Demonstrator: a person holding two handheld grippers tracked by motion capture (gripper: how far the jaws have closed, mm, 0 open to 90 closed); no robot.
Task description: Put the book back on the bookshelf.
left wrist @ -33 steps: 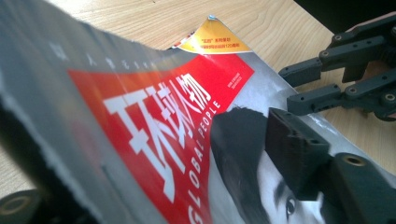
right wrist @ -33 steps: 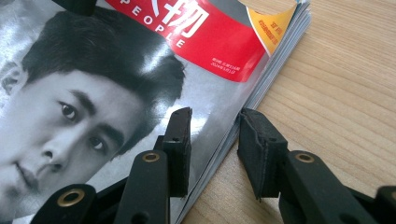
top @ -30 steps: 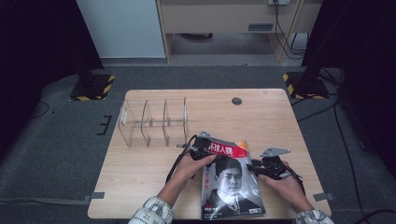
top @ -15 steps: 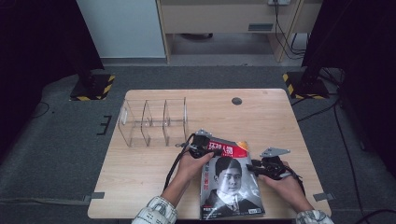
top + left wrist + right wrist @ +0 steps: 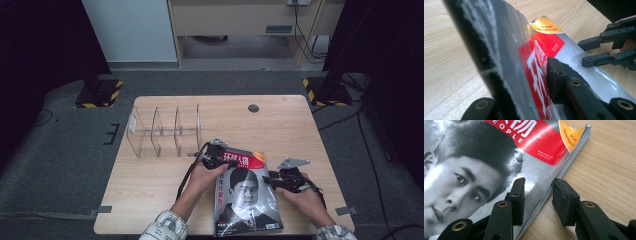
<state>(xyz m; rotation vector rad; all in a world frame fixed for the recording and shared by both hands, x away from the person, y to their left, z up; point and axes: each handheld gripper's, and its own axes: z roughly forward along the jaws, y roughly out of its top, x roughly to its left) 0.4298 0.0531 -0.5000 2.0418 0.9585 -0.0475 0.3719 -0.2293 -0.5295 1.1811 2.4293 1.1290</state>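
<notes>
My left tongs (image 5: 216,159) pinch the magazine (image 5: 246,192) at its top left corner, lifting that edge off the bench (image 5: 160,187). My right tongs (image 5: 537,195) are spread, straddling its right edge to steady it.

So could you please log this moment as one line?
left gripper: shut on magazine | right gripper: open, astride magazine edge | rack: behind
</notes>
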